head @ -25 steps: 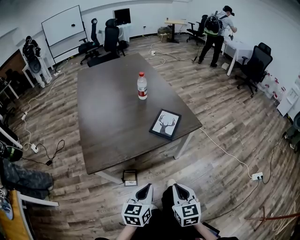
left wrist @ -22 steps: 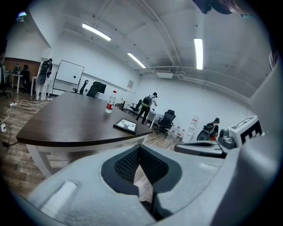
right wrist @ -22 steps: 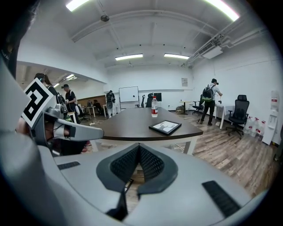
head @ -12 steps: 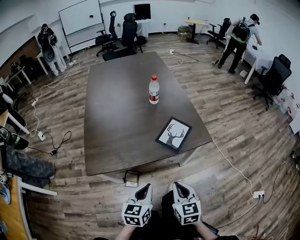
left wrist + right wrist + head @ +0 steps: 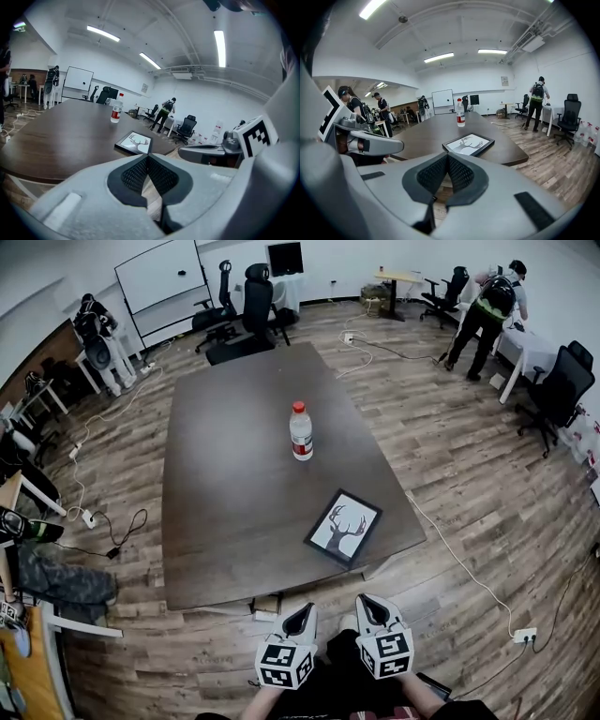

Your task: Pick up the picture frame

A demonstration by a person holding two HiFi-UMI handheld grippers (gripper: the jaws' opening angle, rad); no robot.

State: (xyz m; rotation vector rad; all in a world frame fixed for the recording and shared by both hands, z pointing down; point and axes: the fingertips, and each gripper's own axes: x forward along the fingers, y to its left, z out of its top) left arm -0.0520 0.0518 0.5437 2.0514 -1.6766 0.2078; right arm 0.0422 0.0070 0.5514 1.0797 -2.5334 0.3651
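Observation:
A black picture frame [image 5: 343, 526] with a deer print lies flat near the near right corner of the dark wooden table [image 5: 234, 474]. It also shows ahead in the left gripper view [image 5: 135, 142] and in the right gripper view [image 5: 468, 143]. My left gripper [image 5: 302, 620] and right gripper [image 5: 367, 609] hover side by side over the floor, short of the table's near edge. Both are shut with nothing between their pads. The frame lies just beyond them, slightly right of centre.
A water bottle [image 5: 301, 431] with a red cap stands at the table's middle. Office chairs [image 5: 257, 302] and a whiteboard [image 5: 159, 278] stand at the far end. A person [image 5: 489, 307] works at a white desk far right. Cables [image 5: 459, 563] run across the wood floor.
Both grippers and the view have advanced toward the table. Its near edge and the frame now lie closer to the grippers. Both stayed shut.

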